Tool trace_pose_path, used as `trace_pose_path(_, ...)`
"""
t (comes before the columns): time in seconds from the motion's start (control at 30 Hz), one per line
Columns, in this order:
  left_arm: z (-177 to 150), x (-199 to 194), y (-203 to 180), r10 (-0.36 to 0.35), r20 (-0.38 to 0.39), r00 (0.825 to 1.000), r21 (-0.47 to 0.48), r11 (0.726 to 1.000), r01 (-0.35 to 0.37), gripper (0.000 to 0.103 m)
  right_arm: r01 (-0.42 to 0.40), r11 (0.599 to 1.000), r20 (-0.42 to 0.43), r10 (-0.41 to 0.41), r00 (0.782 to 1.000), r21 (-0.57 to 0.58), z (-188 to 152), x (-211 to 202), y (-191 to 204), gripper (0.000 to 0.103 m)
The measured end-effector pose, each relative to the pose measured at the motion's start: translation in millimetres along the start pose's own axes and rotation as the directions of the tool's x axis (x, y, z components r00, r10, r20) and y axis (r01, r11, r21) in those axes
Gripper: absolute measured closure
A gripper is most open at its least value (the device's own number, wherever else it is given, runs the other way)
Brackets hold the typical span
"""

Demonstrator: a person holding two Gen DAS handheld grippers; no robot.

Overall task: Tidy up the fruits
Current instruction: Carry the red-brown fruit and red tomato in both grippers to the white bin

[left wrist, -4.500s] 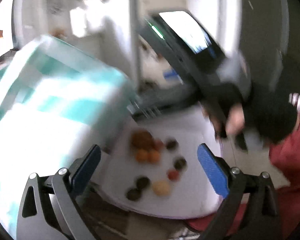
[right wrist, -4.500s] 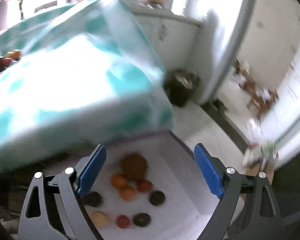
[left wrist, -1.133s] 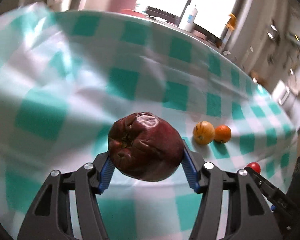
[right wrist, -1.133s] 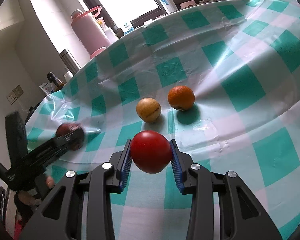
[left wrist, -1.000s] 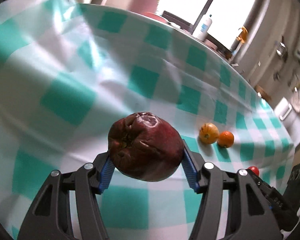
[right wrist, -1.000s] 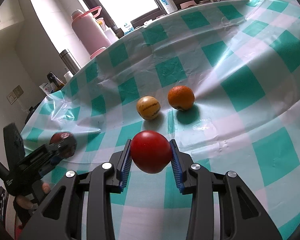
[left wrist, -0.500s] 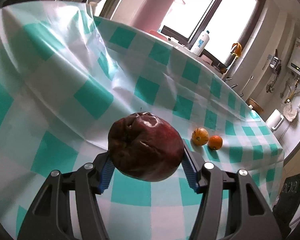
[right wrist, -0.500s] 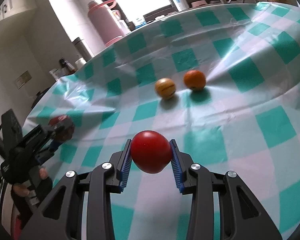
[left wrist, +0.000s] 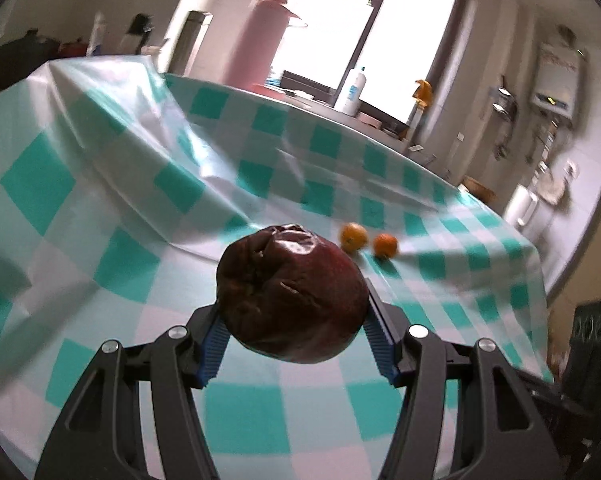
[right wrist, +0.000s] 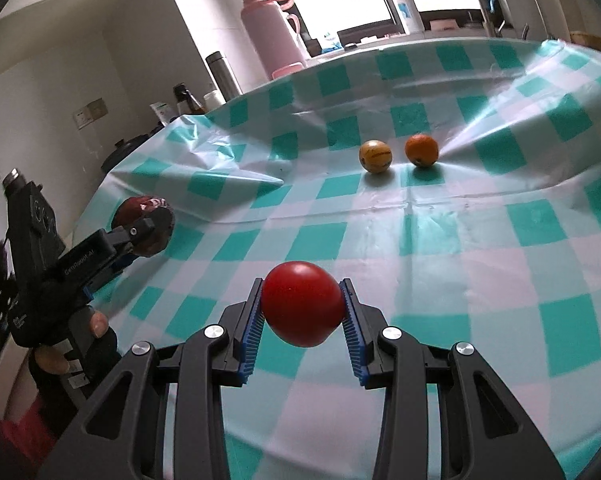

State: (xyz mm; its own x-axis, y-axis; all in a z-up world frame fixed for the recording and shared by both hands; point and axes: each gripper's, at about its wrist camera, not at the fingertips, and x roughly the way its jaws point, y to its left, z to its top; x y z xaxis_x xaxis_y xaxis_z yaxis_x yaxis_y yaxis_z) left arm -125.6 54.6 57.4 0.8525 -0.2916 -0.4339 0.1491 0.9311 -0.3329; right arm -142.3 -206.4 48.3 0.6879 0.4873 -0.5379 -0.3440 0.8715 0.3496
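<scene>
Fruit is held in both grippers above a table covered with a teal-and-white checked cloth. The left gripper pinches a large, wrinkled dark red fruit between its blue pads, which press against the fruit's two sides. The right gripper pinches a smooth, bright red fruit, smaller and rounder, in the same way. Neither held fruit touches the cloth. Two more fruits sit on the cloth, side by side and nearly touching: a yellowish striped fruit and an orange fruit to its right. From the right gripper this pair lies ahead and slightly to the right, with open cloth between. From the left gripper the same pair lies ahead and off to the right, just past the dark fruit's shoulder. In the right wrist view the left gripper appears far to the left, near the table's edge, with a person's hand around its handle. By that view the right gripper seems the nearer of the two to the resting pair, so its red fruit looks likely to reach them first. Both held fruits are roughly round, with no long axis to line up. A pink flask stands beyond the table by the window.
</scene>
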Motion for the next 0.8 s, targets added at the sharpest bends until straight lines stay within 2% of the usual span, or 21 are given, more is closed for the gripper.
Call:
trace_pose_path(0.13,-19,-12,-34,-0.057,-0.015,0.998,0.108,0.992,0.058,0.043,0.013,1.000,0.009,-0.013,1.000,-0.001,-19,-27,-8,0.065)
trace_pose_path(0.37,-47,-17,-95,-0.180,-0.089,0.980,0.241,0.950,0.196,0.043,0.036,0.999,0.057,-0.035,0.998,-0.006,-48,-76,-28,0.065)
trace_pose_path(0.5,-65,-20,-133,-0.261,-0.140,0.955,0.314,0.903,0.293,0.043,0.051,0.998,0.101,-0.055,0.993,0.042,-63,-106,-52,0.065)
trace_pose_path(0.63,-81,-18,-161,-0.304,-0.208,0.930,0.353,0.863,0.361,0.043,0.076,0.993,0.134,-0.089,0.987,0.096,-76,-130,-76,0.065)
trace_pose_path(0.8,-100,-17,-200,-0.339,-0.283,0.897,0.419,0.798,0.434,0.043,0.131,0.979,0.176,-0.158,0.972,0.156,-95,-166,-107,0.065)
